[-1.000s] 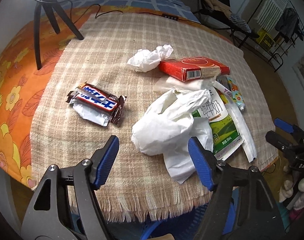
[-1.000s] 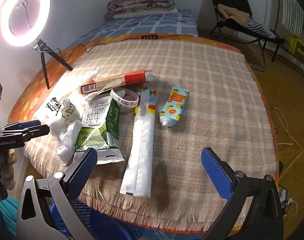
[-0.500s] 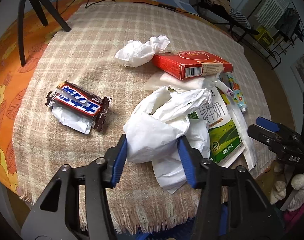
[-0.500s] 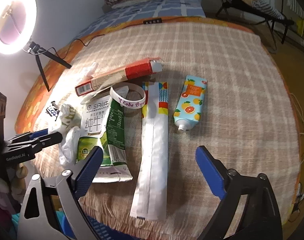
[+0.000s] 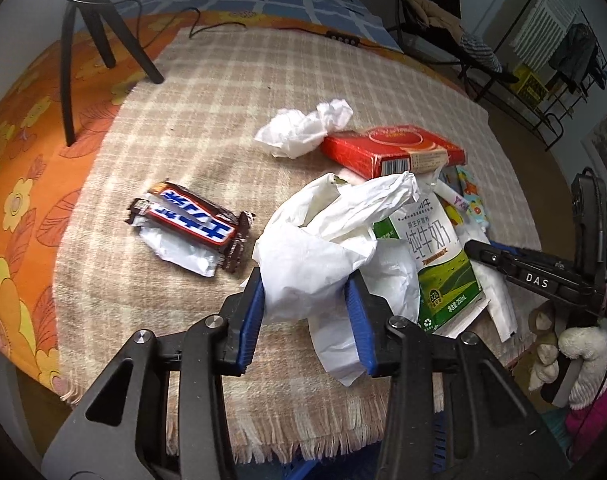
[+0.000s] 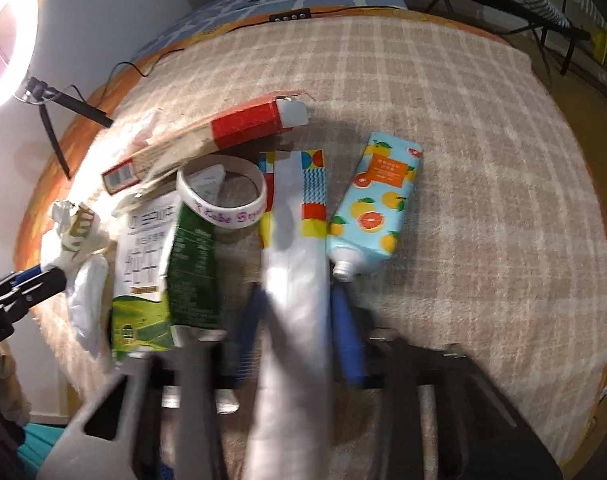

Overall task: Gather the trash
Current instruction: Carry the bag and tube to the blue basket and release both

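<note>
Now both grippers have closed: left gripper point(image 5: 305, 300) pinches the white bag point(image 5: 315, 256), right gripper point(image 6: 297, 320) the long wrapper point(image 6: 295, 264); lifting can follow.

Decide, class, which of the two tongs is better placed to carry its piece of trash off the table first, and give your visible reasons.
Left, probably. The left tongs sharply pinch the crumpled white paper; the right tongs flank the long white packet, but blur hides that grip.
</note>
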